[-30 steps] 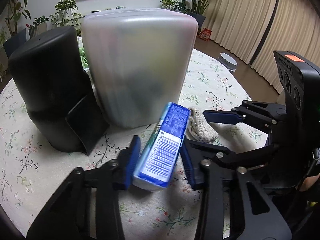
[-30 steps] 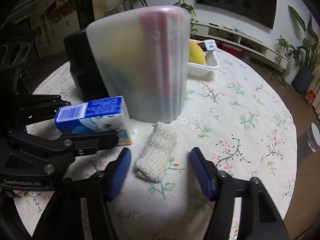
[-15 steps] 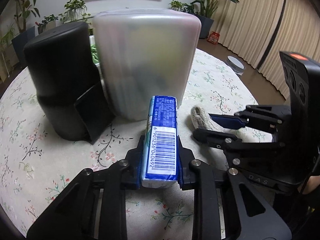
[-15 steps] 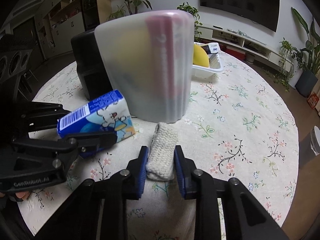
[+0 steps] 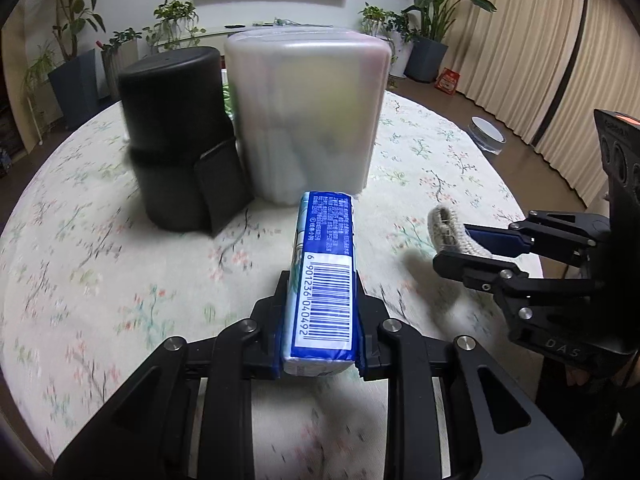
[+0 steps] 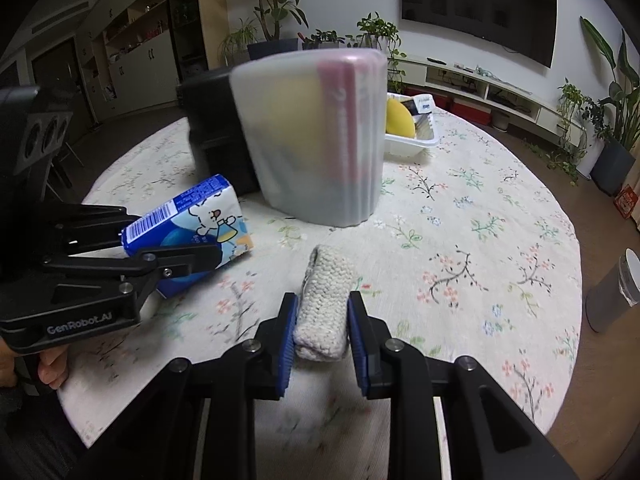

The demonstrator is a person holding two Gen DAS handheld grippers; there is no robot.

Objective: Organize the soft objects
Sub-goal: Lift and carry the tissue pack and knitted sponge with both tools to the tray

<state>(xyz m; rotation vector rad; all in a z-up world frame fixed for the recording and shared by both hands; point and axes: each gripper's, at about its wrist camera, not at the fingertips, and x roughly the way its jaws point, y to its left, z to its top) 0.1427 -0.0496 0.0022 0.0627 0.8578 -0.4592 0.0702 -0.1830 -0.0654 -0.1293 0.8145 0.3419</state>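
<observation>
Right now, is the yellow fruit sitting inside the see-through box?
No, the yellow fruit lies in a white tray behind the see-through box.

Blue-and-white soft paper tissue pack (image 5: pixel 326 280): carried barcode digits "6 901236 040492".
Black plastic left gripper (image 6: pixel 188 258): bore "GenRobot.AI" on its body.
Black plastic right gripper (image 5: pixel 468 246): bore "DAS".

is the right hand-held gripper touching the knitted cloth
Touching. In the right wrist view the right hand-held gripper has both blue pads pressed against the sides of the knitted cloth, no gap showing.
</observation>
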